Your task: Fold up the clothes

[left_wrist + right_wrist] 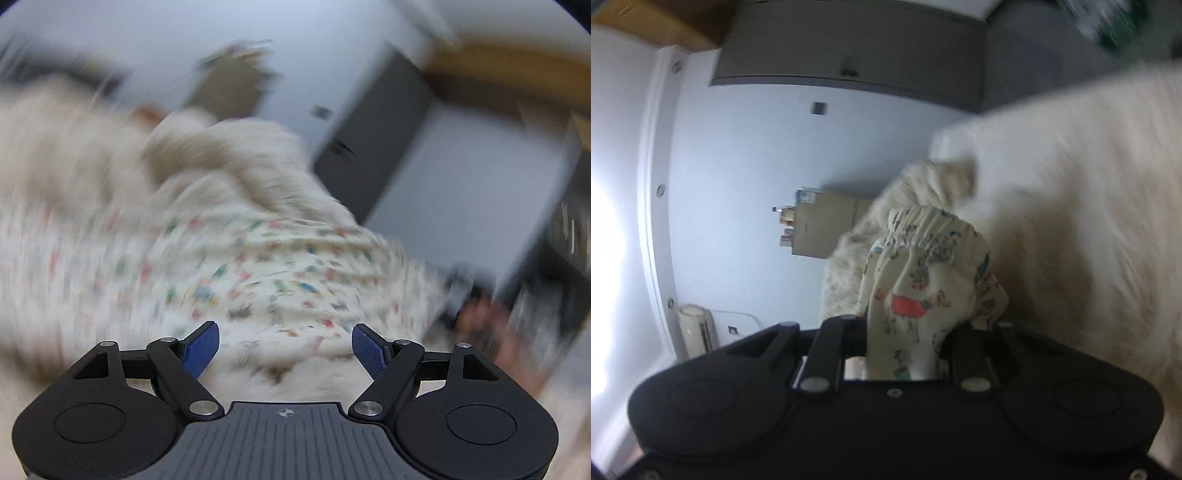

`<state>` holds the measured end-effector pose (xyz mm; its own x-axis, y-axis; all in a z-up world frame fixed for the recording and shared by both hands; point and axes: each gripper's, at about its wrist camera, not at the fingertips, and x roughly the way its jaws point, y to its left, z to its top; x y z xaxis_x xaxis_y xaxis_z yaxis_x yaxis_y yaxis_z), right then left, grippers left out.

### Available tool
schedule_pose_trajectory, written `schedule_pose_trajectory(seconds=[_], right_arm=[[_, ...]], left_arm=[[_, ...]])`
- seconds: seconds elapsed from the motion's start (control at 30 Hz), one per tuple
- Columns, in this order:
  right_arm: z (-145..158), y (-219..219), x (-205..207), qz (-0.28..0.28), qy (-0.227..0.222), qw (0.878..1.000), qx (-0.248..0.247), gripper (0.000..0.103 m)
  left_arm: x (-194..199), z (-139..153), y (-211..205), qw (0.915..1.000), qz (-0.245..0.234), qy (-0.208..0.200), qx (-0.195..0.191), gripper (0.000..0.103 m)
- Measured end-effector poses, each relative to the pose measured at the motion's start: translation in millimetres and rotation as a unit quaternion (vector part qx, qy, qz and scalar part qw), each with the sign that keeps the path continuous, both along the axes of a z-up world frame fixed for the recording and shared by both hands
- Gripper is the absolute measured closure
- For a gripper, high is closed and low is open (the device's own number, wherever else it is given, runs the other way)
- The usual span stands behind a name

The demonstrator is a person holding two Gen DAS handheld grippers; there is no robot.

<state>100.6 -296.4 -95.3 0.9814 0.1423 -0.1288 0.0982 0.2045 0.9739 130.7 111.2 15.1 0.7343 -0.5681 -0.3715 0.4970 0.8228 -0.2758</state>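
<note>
The printed garment (916,280) is a pale, thin cloth item with small coloured animal figures and a gathered elastic band (923,229) at its far end. It is bunched and drawn up in the right gripper (905,354), whose jaws are clenched on a thick fold of it. In the left wrist view the same print (258,273) spreads across the middle of the frame, lying on a cream fleecy blanket (74,155); heavy blur makes its outline there uncertain.

Handling judgement: light, soft, fully limp. It will sag and crease under its own weight and gives no resistance to pinching. It is not fragile and probably not slippery on the ribbed pads.

Recommended hold: the elastic band, where several layers give a firm edge. A second hold at the opposite side of the band would allow the cloth to be stretched flat.

The left gripper (286,347) is released, jaws standing wide with nothing between them, near the cloth.

A cardboard box (827,225) stands far off against the wall (757,147).
</note>
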Motion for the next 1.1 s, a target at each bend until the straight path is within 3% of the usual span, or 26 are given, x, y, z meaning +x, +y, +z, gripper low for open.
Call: schedule_pose_trajectory(seconds=[0.03,0.1,0.17,0.23,0.33,0.37,0.4,0.43,0.47,0.63,0.77,0.83,0.9,1.0,1.03,1.1], right_arm=[[25,-1,-3,-0.002,0.000,1.000,-0.023,0.085],[50,-8,-14,0.000,0.000,0.999,-0.051,0.085],[79,0,-20,0.005,0.010,0.996,-0.086,0.085],[99,15,-17,0.005,0.017,0.993,-0.119,0.085],[102,23,-34,0.003,0.022,0.991,-0.130,0.085],[101,24,-35,0.004,0.021,0.991,-0.129,0.085],[100,25,-40,0.004,0.022,0.992,-0.128,0.085],[99,25,-42,0.003,0.024,0.991,-0.128,0.085],[99,24,-44,0.003,0.027,0.991,-0.129,0.085],[97,6,-40,-0.004,0.040,0.992,-0.122,0.086],[113,-36,-56,-0.022,0.017,0.995,-0.095,0.086],[131,-65,-76,-0.042,0.000,0.993,-0.109,0.086],[150,-98,-99,-0.061,-0.009,0.989,-0.136,0.086],[168,-145,-136,-0.091,-0.011,0.981,-0.172,0.086],[173,-165,-152,-0.111,-0.003,0.977,-0.183,0.086],[178,-196,-179,-0.146,0.009,0.971,-0.187,0.086]], left_arm=[[-13,13,-28,0.9952,-0.026,-0.055,0.077,0.029],[-29,23,-73,0.9747,-0.072,-0.122,0.173,0.029],[-44,17,-140,0.9297,-0.127,-0.185,0.292,0.029],[-47,5,-168,0.9076,-0.139,-0.204,0.340,0.029],[-44,-20,-209,0.8739,-0.122,-0.230,0.410,0.032],[-41,-26,-217,0.8673,-0.102,-0.236,0.426,0.042],[-38,-33,-224,0.8621,-0.079,-0.239,0.440,0.061],[-34,-37,-228,0.8584,-0.060,-0.239,0.450,0.074],[-32,-38,-229,0.8568,-0.052,-0.238,0.454,0.100],[-39,18,-218,0.8680,-0.056,-0.249,0.426,0.100],[-61,77,-236,0.8754,-0.102,-0.268,0.389,0.101],[-85,94,-272,0.8720,-0.164,-0.277,0.369,0.101],[-97,97,-295,0.8709,-0.197,-0.276,0.356,0.100],[-127,77,-363,0.8664,-0.264,-0.261,0.334,0.097],[-138,71,-382,0.8640,-0.285,-0.258,0.325,0.091],[-157,61,-410,0.8585,-0.322,-0.257,0.305,0.070]])
